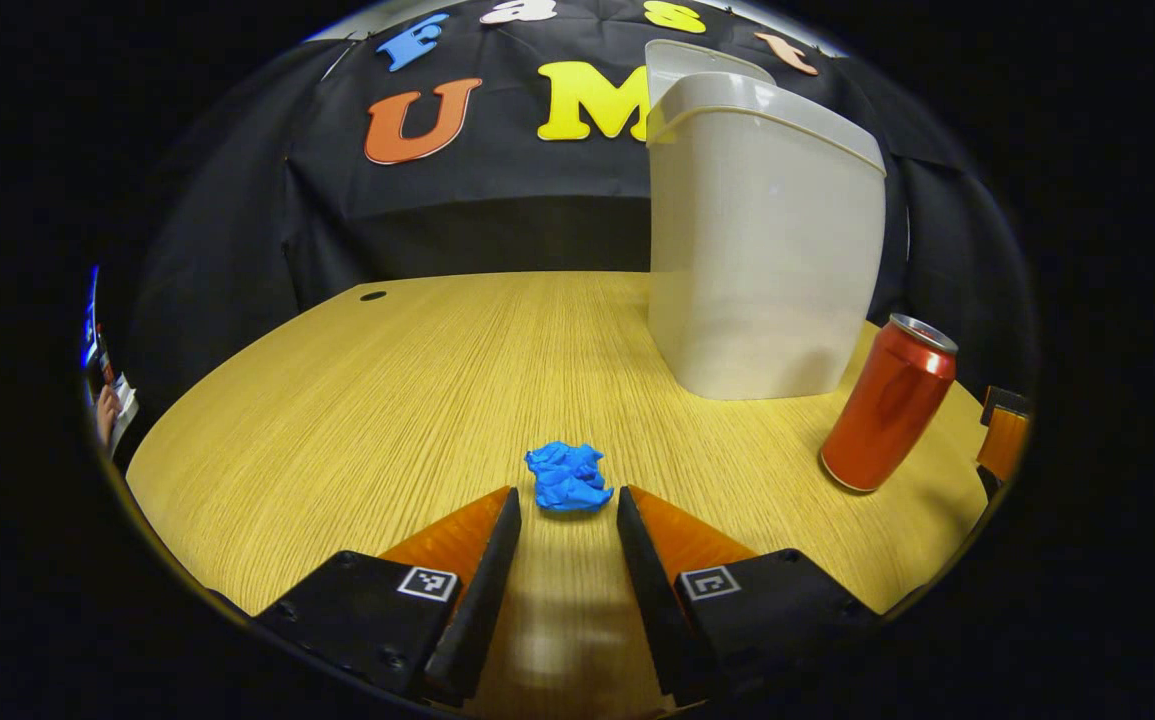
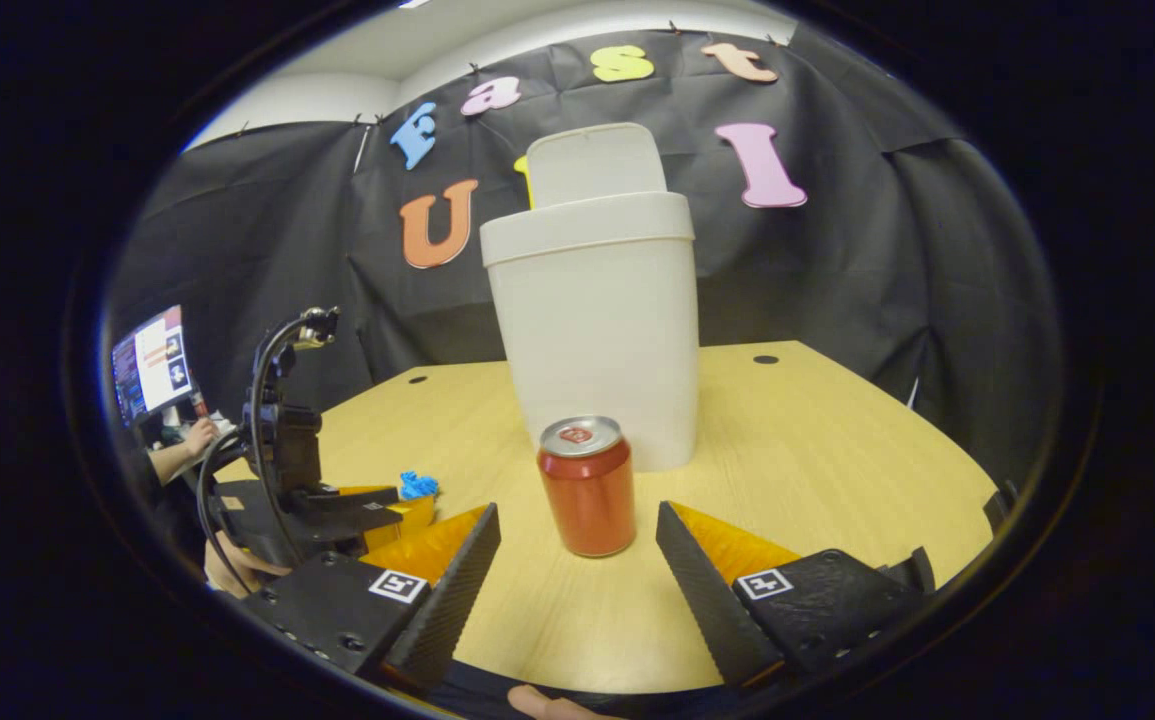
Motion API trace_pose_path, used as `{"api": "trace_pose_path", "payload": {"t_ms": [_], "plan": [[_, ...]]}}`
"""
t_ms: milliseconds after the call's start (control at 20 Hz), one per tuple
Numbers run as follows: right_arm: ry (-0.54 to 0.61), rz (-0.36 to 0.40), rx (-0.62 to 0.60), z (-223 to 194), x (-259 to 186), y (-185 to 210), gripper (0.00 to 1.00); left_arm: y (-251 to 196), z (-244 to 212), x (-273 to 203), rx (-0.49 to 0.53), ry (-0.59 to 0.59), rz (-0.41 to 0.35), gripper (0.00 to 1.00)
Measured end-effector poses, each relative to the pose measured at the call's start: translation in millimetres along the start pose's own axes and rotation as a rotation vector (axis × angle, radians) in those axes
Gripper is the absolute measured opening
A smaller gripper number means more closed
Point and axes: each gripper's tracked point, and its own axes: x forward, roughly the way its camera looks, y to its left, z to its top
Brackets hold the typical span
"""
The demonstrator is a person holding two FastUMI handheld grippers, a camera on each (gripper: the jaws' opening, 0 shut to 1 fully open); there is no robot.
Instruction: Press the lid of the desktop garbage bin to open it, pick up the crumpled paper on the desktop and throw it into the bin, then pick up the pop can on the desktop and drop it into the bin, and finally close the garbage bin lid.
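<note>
A white garbage bin [image 1: 763, 240] stands on the wooden table with its lid [image 1: 697, 62] tipped up. The blue crumpled paper [image 1: 567, 477] lies just beyond my left gripper [image 1: 567, 500], which is open, its tips on either side of the paper's near edge. A red pop can [image 1: 887, 405] stands upright to the right of the bin. In the right gripper view the can [image 2: 587, 487] stands ahead of my open right gripper [image 2: 577, 520], with the bin [image 2: 597, 320] and its raised lid [image 2: 592, 163] behind. The left gripper [image 2: 377, 505] shows at the left, by the paper [image 2: 418, 486].
The wooden table [image 1: 387, 380] has cable holes at the back [image 1: 373, 296] [image 2: 765, 359]. A person's hand [image 2: 199, 436] and a monitor [image 2: 150, 362] are off the table's left side. A hand [image 2: 237, 570] holds the left gripper.
</note>
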Motion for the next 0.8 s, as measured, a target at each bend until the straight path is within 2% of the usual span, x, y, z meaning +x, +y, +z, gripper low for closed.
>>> {"api": "trace_pose_path", "payload": {"t_ms": [100,200,400,450,550,650,750,800], "plan": [[0.002,0.003,-0.005,-0.9,-0.5,2.8,0.94,2.1,1.4,-0.9,0.013,0.023,-0.002,0.61],[0.009,0.007,-0.01,-3.4,0.4,4.4,0.96,0.8,0.5,-0.5,-0.01,0.068,-0.03,0.53],[0.027,0.032,-0.005,-7.7,1.9,11.9,0.94,-0.1,1.8,3.8,-0.004,0.121,-0.039,0.53],[0.03,0.038,-0.001,-8.6,2.1,12.7,0.96,-0.8,3.9,9.5,0.006,0.122,-0.045,0.53],[0.03,0.034,-0.001,-7.8,3.1,11.5,0.94,1.2,8.3,18.5,0.016,0.13,-0.039,0.53],[0.017,0.022,-0.016,-4.8,5.6,10.3,0.96,0.3,10.3,20.7,0.029,0.127,-0.036,0.52],[0.02,0.01,-0.03,-5.1,11.9,9.1,0.96,0.4,11.4,19.6,0.024,0.122,-0.042,0.45],[0.023,0.003,-0.039,-5.8,15.9,9.0,0.96,-0.4,11.6,18.4,0.018,0.114,-0.048,0.37]]}}
